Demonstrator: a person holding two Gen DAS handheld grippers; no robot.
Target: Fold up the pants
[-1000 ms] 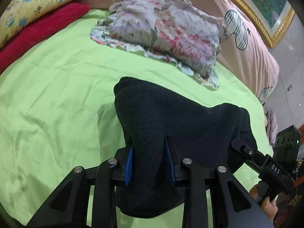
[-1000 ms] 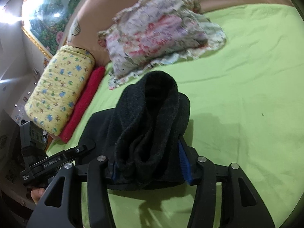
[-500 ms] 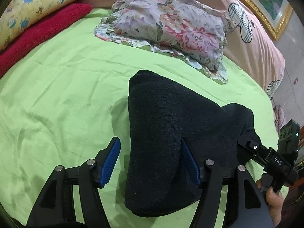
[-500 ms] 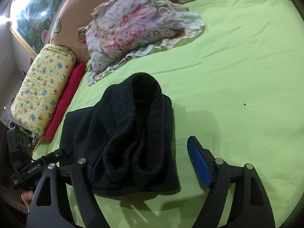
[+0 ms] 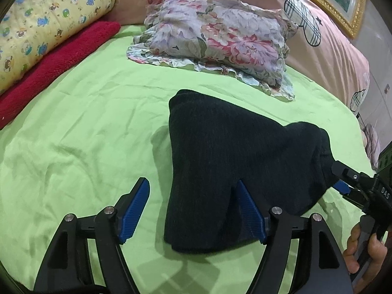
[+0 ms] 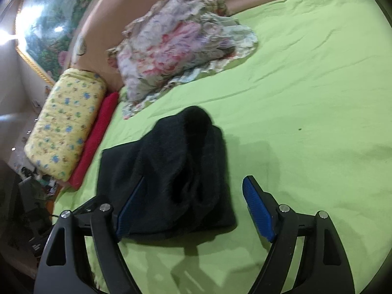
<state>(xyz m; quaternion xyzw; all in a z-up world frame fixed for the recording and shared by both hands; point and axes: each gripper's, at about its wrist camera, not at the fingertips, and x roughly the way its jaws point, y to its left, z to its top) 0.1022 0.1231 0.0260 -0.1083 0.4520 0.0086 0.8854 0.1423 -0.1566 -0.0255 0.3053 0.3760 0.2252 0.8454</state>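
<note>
The black pants [image 5: 220, 166] lie folded in a thick bundle on the green bed sheet [image 5: 73, 127]. My left gripper [image 5: 193, 196] is open, its blue pads on either side of the bundle's near left corner. In the right wrist view the pants [image 6: 171, 171] lie the same way, and my right gripper [image 6: 196, 191] is open around the bundle's near end, gripping nothing. The right gripper also shows at the right edge of the left wrist view [image 5: 355, 183], held by a hand.
A floral pillow [image 5: 215, 39] lies beyond the pants. A red towel [image 5: 56, 66] and a yellow patterned pillow [image 5: 49, 17] lie at the far left. A pink headboard cover [image 5: 330, 49] runs behind. The bed's edge and room clutter [image 6: 29, 196] are at the left.
Both grippers were shut on the pants one second ago and have opened. The pants have dropped onto the sheet, and both grippers have drawn back a little.
</note>
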